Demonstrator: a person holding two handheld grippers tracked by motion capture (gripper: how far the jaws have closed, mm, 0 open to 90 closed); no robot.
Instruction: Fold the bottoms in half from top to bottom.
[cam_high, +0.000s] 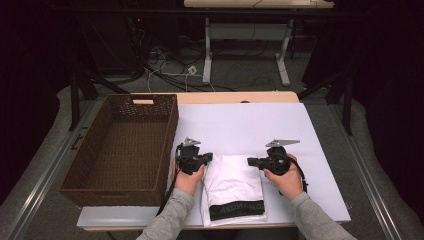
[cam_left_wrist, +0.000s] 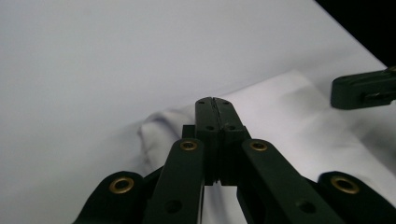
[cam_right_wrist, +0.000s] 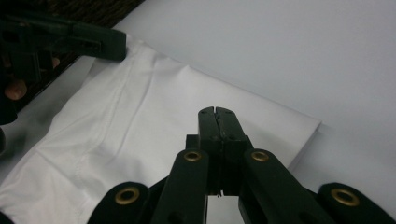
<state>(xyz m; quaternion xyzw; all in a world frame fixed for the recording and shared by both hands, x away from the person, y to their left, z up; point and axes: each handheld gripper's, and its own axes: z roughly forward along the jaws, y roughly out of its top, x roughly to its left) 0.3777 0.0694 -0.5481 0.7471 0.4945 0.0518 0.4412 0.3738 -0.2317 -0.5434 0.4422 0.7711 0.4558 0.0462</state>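
one folded white garment (cam_high: 233, 187), one wicker basket (cam_high: 80, 172), two tools

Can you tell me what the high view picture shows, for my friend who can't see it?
A person's two hands hold the left gripper and right gripper, both shut, over a folded white garment on a white table. A brown woven basket sits left.

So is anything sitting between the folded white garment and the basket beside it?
Nothing visible does. The folded white garment lies on the white table, just right of the brown wicker basket, whose inside looks bare. The shut left gripper sits at the garment's top left corner, on the basket side.
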